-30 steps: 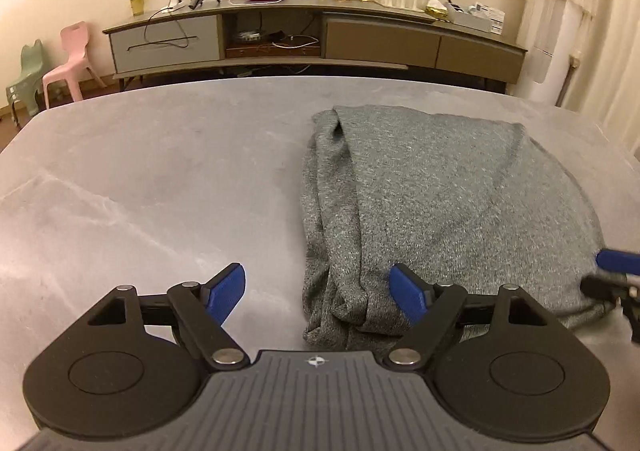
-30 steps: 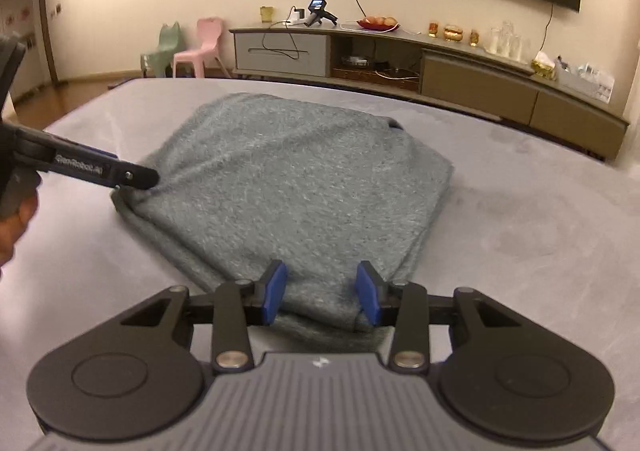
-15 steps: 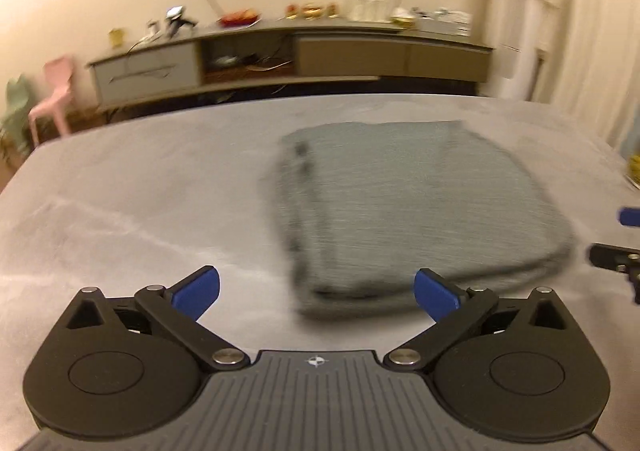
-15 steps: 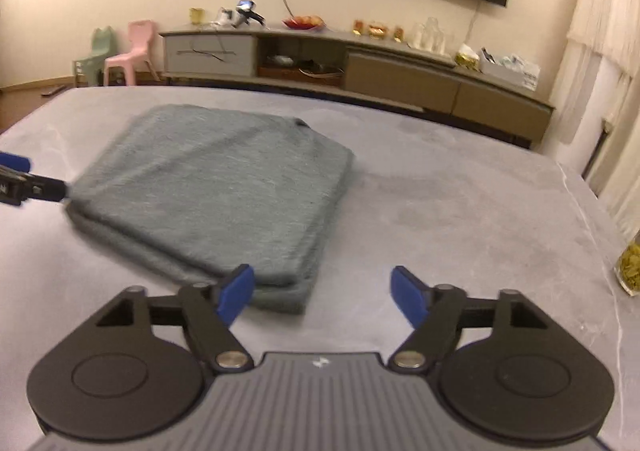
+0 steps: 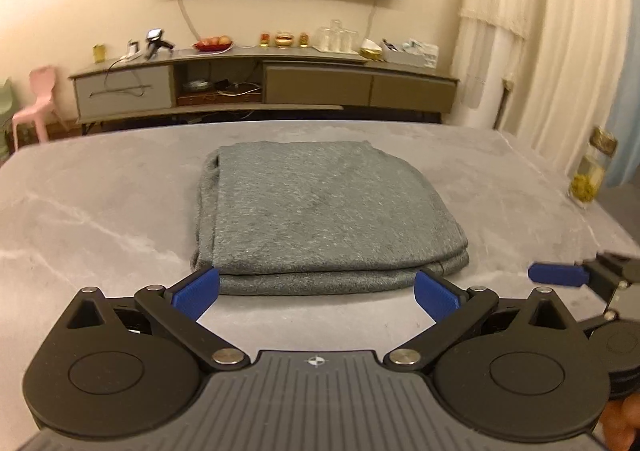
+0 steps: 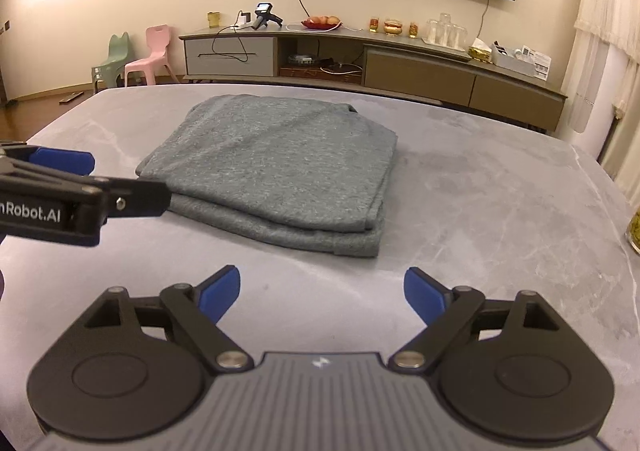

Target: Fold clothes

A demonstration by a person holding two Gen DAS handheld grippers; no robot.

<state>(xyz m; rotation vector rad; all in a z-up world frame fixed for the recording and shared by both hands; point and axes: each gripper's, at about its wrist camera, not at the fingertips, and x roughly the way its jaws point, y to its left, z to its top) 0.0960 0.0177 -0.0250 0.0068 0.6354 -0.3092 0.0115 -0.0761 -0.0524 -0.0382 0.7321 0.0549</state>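
Where the grey marble table (image 6: pixel 500 187) fills the foreground, the left gripper (image 5: pixel 316 291) hangs at the near side with its blue fingers spread wide apart and gripping nothing; the left finger (image 5: pixel 196 291) sits level with the garment's near-left corner. Directly ahead, just beyond the fingertips, lies the grey sweater (image 5: pixel 320 211), folded into a flat, roughly square stack of layers in the middle of the table, its doubled near edge running left to right across the gripper's line of sight. Further right, the right gripper (image 6: pixel 322 293) is likewise empty, fingers wide apart, standing a little clear of the sweater's near-right corner, so the left gripper is judged the nearer. The fold appears essentially finished; any further halving would probably take the near edge away toward the sideboard (image 6: pixel 360 55).
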